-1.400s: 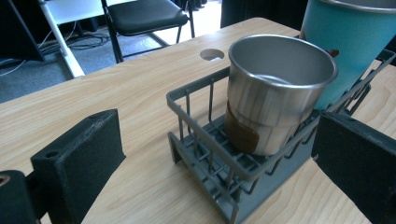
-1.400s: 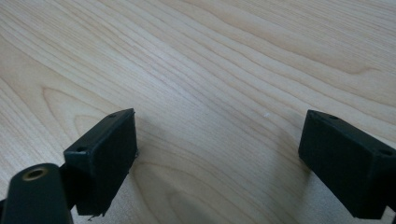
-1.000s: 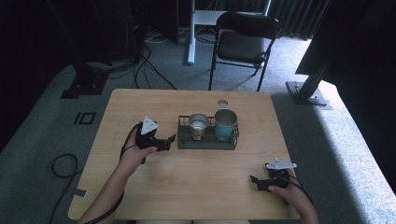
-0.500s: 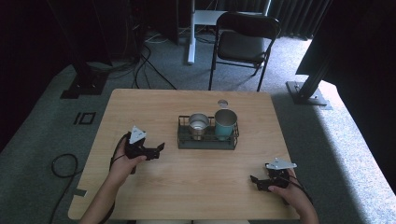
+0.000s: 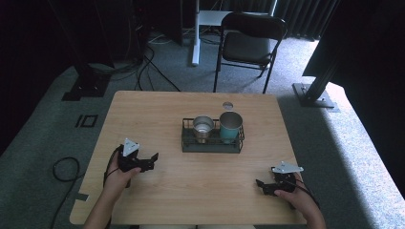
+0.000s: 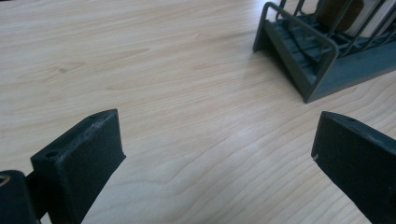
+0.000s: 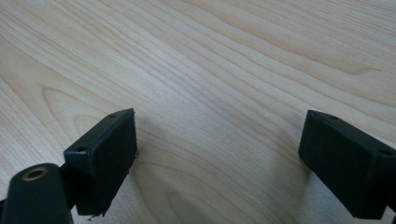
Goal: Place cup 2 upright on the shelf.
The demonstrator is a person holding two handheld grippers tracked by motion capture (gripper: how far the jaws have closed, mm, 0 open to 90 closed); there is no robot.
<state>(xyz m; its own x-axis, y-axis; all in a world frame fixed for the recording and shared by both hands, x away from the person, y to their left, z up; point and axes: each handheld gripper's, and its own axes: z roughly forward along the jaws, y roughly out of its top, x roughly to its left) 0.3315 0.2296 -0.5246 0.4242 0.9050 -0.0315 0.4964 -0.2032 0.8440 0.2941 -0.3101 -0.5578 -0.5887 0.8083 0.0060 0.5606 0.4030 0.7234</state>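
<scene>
A dark wire rack [image 5: 211,145] stands at the middle of the wooden table [image 5: 191,186]. A steel cup [image 5: 204,127] sits in its left side and a teal cup [image 5: 231,125] in its right side. My left gripper [image 5: 152,160] rests low at the table's left, open and empty, a hand's width short of the rack. In the left gripper view the jaws [image 6: 219,154] stand wide apart over bare wood, with the rack's corner [image 6: 299,56] at the upper right. My right gripper [image 5: 260,186] lies near the front right edge, open over bare wood [image 7: 219,154].
A small round disc [image 5: 228,105] lies on the table behind the rack. A folding chair [image 5: 250,38] stands beyond the far edge, with cables on the floor at the left. Bare wood stretches between the two grippers.
My left gripper has drawn back from the rack, toward the front left of the table. The right gripper has stayed where it was.
</scene>
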